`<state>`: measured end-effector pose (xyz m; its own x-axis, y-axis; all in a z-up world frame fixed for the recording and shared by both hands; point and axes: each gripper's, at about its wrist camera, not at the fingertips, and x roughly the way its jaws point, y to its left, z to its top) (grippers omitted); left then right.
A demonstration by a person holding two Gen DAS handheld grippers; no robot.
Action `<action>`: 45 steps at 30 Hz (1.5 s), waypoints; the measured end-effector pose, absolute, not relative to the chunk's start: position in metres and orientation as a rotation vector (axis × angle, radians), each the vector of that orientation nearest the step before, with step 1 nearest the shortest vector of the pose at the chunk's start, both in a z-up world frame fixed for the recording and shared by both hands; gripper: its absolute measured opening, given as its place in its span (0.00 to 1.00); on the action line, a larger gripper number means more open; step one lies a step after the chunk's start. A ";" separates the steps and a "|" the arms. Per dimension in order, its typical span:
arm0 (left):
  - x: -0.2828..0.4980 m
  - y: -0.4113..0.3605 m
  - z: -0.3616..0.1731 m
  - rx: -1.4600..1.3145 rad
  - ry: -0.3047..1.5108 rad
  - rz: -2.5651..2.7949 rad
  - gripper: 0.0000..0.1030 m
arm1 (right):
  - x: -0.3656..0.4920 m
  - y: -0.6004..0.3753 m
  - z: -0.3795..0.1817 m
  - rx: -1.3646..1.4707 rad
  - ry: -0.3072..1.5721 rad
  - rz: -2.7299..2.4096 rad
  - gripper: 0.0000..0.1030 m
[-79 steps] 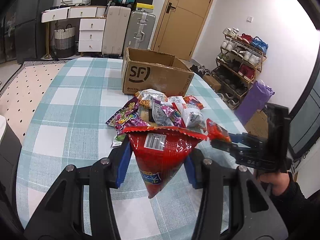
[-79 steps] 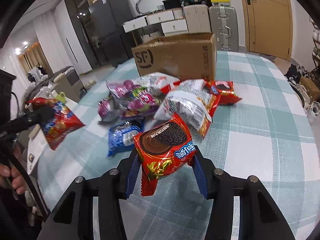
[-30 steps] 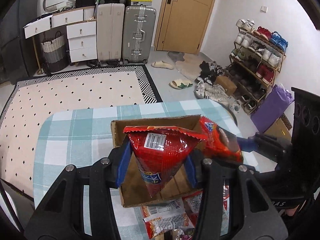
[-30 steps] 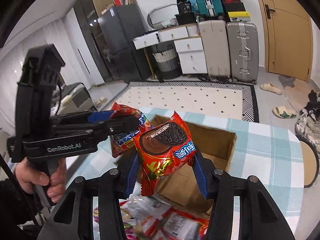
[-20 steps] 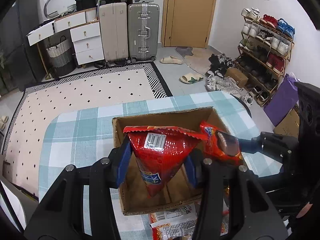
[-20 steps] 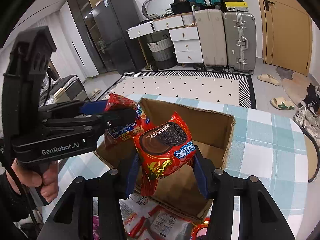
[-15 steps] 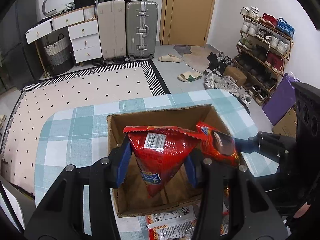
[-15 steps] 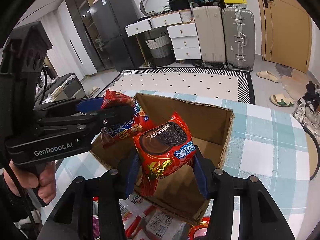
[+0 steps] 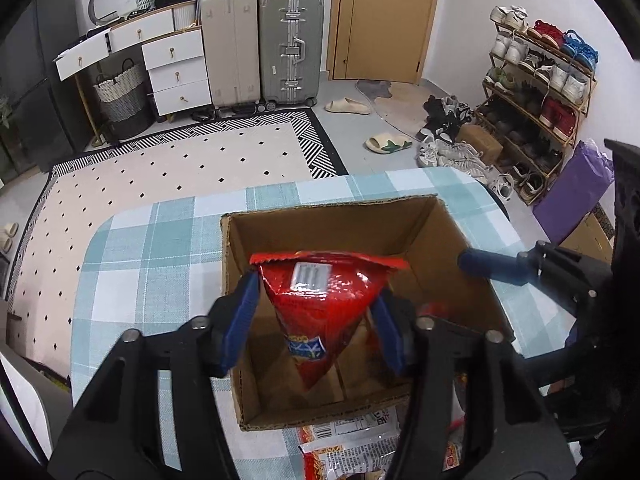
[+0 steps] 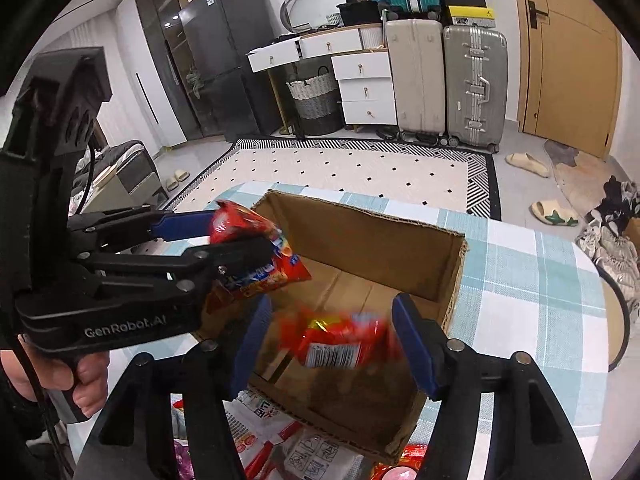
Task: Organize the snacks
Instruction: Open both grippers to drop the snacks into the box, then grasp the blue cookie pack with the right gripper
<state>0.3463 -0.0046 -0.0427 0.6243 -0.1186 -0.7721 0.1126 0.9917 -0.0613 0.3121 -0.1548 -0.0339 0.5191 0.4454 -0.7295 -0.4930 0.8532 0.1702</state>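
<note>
One open cardboard box (image 9: 440, 236) sits on the checked tablecloth (image 9: 160, 248), directly beneath both sets of fingers. One blurred red cookie packet (image 10: 336, 342) is between the widely parted fingers of the right gripper (image 10: 328, 344), touching neither, over the box floor. The left gripper (image 9: 316, 316) is closed on one red snack bag (image 9: 324, 300), pinched between its blue pads above the box opening. More packets (image 10: 280, 444) lie below the box's near wall.

My left gripper (image 9: 318, 308) pinches a glossy, crinkled foil chip bag (image 9: 326, 304). The cardboard box (image 9: 440, 248) at twelve o'clock looks matt and rough-edged; the checked tablecloth (image 9: 160, 248) is woven cloth. My fingers' blue pads (image 9: 240, 312) look rubbery.
</note>
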 end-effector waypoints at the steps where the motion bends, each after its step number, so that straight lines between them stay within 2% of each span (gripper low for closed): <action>1: 0.344 -0.004 -0.041 0.000 0.880 -0.117 0.64 | 0.310 -0.155 -0.031 -0.069 0.847 0.551 0.67; 5: 0.333 0.001 -0.031 -0.018 0.850 -0.114 0.79 | 0.302 -0.162 -0.022 -0.051 0.824 0.539 0.72; 7: 0.324 0.002 -0.023 -0.029 0.827 -0.127 0.79 | 0.295 -0.167 -0.014 -0.037 0.805 0.535 0.72; 9: 0.312 0.000 -0.014 -0.005 0.802 -0.107 0.79 | 0.284 -0.172 -0.005 -0.026 0.781 0.531 0.78; 14: 0.279 -0.005 0.009 0.013 0.737 -0.104 0.79 | 0.251 -0.183 0.016 -0.008 0.716 0.522 0.80; 17: 0.255 -0.007 0.024 0.014 0.690 -0.096 0.81 | 0.225 -0.190 0.029 0.003 0.665 0.511 0.86; 20: 0.226 -0.010 0.038 0.016 0.644 -0.077 0.85 | 0.197 -0.195 0.040 0.012 0.612 0.508 0.88; 24: 0.183 -0.011 0.056 0.013 0.577 -0.051 1.00 | 0.158 -0.198 0.052 0.018 0.552 0.505 0.91; 35: 0.077 -0.019 0.082 0.059 0.490 -0.001 1.00 | 0.068 -0.189 0.064 0.022 0.433 0.526 0.99; 45: 0.013 -0.011 0.071 0.071 0.468 0.052 1.00 | 0.014 -0.187 0.045 0.053 0.456 0.526 0.99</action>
